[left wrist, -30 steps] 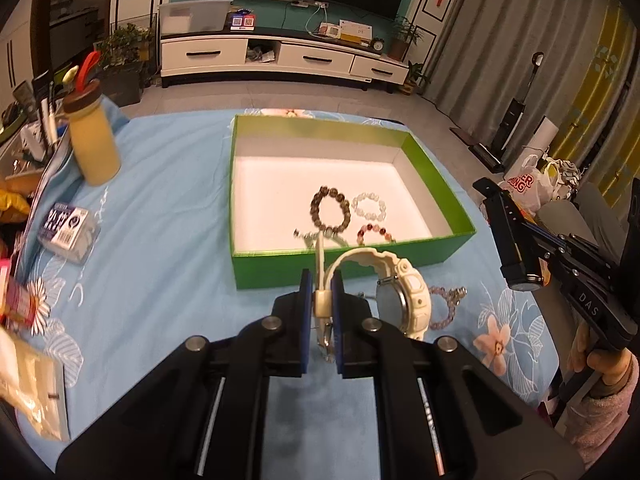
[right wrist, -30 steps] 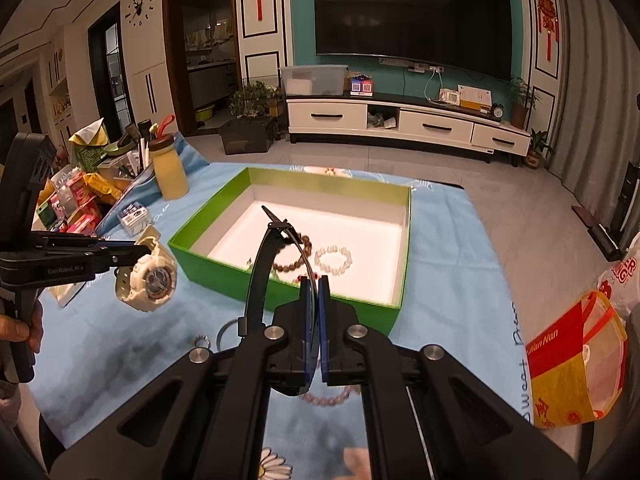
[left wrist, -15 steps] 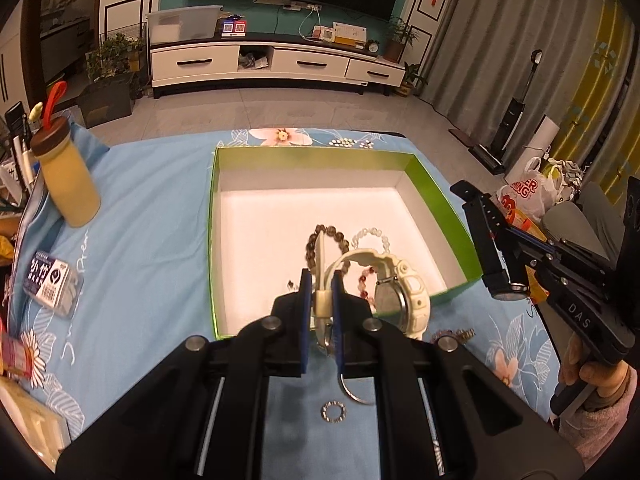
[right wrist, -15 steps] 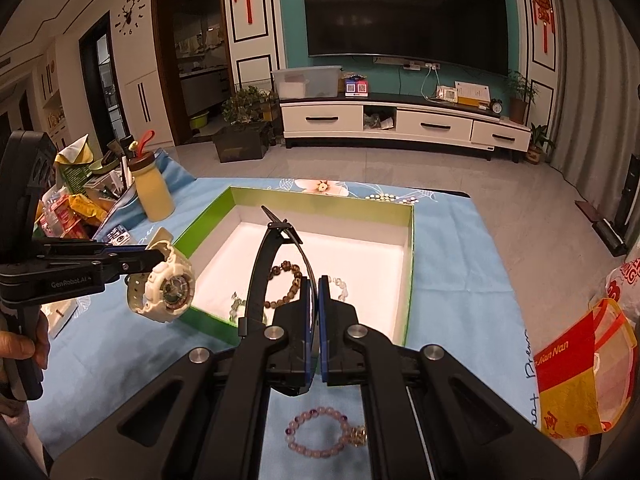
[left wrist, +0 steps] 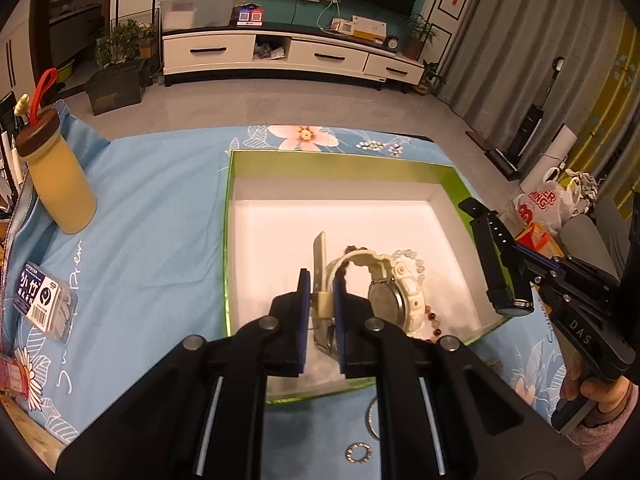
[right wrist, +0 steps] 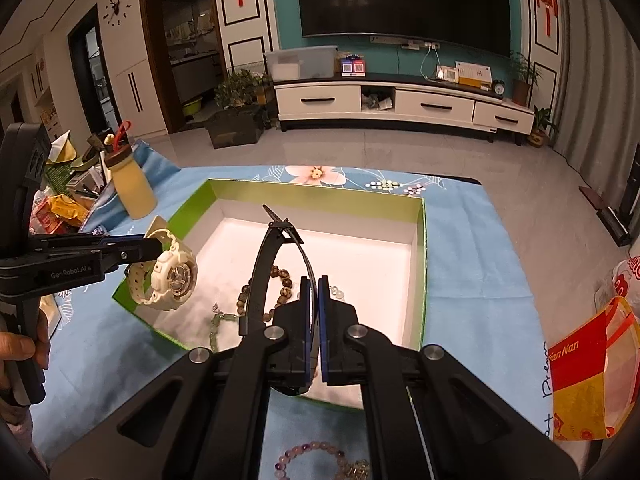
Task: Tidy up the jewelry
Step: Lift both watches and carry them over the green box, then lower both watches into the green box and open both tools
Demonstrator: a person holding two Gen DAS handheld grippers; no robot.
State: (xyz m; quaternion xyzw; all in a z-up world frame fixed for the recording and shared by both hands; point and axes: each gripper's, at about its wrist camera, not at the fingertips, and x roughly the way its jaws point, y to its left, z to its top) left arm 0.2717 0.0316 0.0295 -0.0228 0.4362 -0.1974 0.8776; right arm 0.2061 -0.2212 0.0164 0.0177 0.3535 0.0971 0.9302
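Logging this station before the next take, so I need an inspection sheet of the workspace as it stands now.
Surface: blue floral cloth over the table.
Job's things: green box holding bead bracelets; white watch; black watch; purple bracelet and small ring on the cloth.
Clutter: yellow bottle, small labelled packet.
Grippers: left tongs shut on white watch strap; right tongs shut on black watch strap.
Cables: nothing seen on the table.
Surroundings: TV cabinet, potted plants.

box (left wrist: 454,182) far half free, bracelets (right wrist: 280,280) near
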